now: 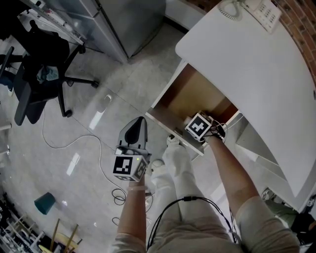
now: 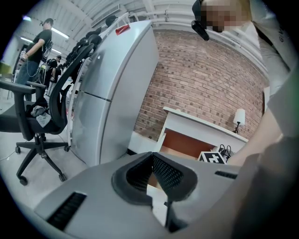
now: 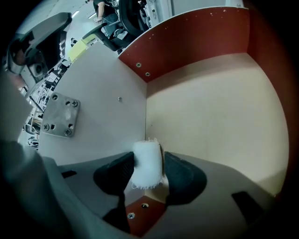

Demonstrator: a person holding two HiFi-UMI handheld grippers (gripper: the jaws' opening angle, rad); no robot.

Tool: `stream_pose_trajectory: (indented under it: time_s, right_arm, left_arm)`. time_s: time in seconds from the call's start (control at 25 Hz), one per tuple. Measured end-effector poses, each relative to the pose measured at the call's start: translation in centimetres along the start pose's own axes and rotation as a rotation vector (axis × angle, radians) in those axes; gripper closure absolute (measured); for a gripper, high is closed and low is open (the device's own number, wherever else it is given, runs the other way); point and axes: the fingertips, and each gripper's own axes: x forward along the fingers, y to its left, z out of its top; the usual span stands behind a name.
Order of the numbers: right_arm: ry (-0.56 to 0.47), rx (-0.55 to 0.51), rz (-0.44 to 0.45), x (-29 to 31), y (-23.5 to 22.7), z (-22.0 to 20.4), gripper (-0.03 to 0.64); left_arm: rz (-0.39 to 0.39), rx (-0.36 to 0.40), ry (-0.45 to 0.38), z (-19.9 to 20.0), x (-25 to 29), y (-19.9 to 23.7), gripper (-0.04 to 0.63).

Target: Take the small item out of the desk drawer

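**Right claw on the small item in the open drawer; left claw closed and empty**

At the far left of the head view, an office chair (image 1: 37,74) stands on the pale, glossy floor (image 1: 98,89). A light cable (image 1: 64,143) trails across the floor, and a grey cabinet (image 1: 128,20) stands at the top of the view.

The left gripper (image 1: 139,122) hangs over the floor just left of the drawer front and touches nothing. Its own view shows its jaws met at the tips with nothing between them. Only that view shows the room's upright surfaces: a brick wall (image 2: 210,88), a small lamp (image 2: 239,116) on the desk, and a person (image 2: 39,42) standing far off at the left.

Further right, the white desk (image 1: 256,74) carries a telephone (image 1: 252,7) at its far end. The drawer (image 1: 185,94) is pulled out beneath the desk top, showing its wood-coloured bottom. The right gripper (image 1: 202,126) points down into the drawer near its front. In the head view its marker cube covers whatever lies under it.

Only the right gripper view shows the small item (image 3: 147,163). It is a white roll, frayed at one end, standing on the drawer's pale bottom close to a white wall. The jaws stand fairly wide, with one pad against each side of the roll. That view also shows a metal plate (image 3: 58,115) screwed to the white wall and a red-brown wall across the top.
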Motion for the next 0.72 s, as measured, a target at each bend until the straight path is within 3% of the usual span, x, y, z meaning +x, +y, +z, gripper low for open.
stream_pose_trajectory:
  time_s: [0.28, 0.72]
  right_arm:
    - [-0.002, 0.013, 0.02, 0.02, 0.45, 0.21, 0.453]
    - [-0.017, -0.018, -0.02, 0.23, 0.33, 0.11, 0.459]
  left_arm:
    - [0.004, -0.002, 0.002, -0.31, -0.15, 0.55, 0.591]
    - [0.004, 0.009, 0.007, -0.13, -0.82, 0.78, 0.591]
